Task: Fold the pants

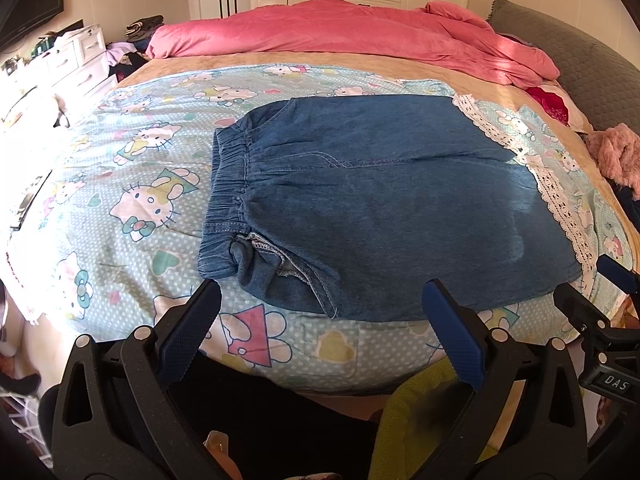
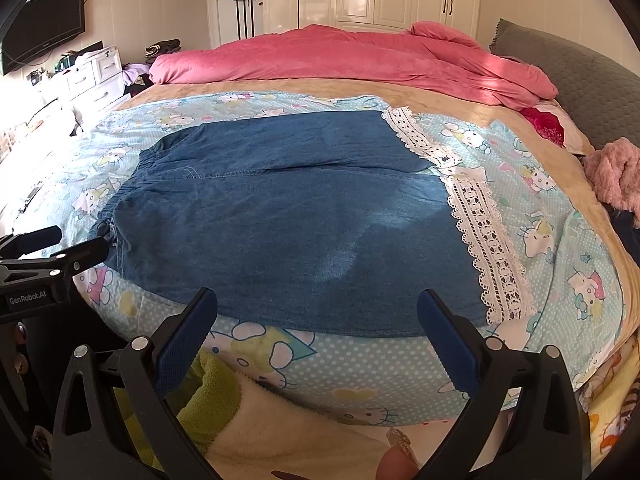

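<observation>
Blue denim pants (image 1: 372, 204) lie flat on the bed, folded over, with the elastic waistband (image 1: 228, 188) at the left and white lace hems (image 1: 560, 196) at the right. The right wrist view shows the same pants (image 2: 280, 224) and lace hems (image 2: 484, 240). My left gripper (image 1: 322, 294) hovers open over the near edge of the pants, nothing between its fingers. My right gripper (image 2: 318, 304) is also open, just above the pants' near edge. The right gripper's tips show at the right edge of the left view (image 1: 588, 280); the left gripper shows at the left of the right view (image 2: 76, 244).
The pants rest on a light blue cartoon-cat sheet (image 1: 132, 184) over a tan blanket (image 2: 460, 108). A pink duvet (image 1: 360, 36) is heaped at the far side, a grey headboard (image 1: 592, 68) and a pink fluffy item (image 2: 612, 172) at the right. White drawers (image 2: 96, 76) stand at the left.
</observation>
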A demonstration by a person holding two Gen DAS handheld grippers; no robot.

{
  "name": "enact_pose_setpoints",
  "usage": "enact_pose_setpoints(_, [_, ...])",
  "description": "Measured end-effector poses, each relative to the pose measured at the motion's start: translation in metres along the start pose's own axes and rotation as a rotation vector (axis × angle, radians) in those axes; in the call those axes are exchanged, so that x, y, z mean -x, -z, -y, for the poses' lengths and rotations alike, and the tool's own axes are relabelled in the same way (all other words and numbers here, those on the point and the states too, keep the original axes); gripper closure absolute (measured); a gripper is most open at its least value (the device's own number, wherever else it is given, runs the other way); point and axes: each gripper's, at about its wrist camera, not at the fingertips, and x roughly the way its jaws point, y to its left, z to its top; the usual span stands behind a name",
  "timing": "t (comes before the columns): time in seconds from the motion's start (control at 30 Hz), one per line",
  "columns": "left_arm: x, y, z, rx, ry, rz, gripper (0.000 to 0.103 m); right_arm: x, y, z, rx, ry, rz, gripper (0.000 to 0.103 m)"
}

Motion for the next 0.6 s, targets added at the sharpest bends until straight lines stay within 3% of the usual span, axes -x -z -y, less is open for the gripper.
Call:
enact_pose_setpoints(0.3, [-0.009, -0.004, -0.007, 0.016, -0.003, -0.006, 0.008, -0.009, -0.017, 0.001, 0.005, -0.016, 0.017, 0.004])
enact_pose_setpoints(0.6, [-0.026, -0.018, -0.027, 0.059, -0.014, -0.023, 0.008, -0.047, -0.052, -0.011, 0.062, -0.063, -0.007, 0.004])
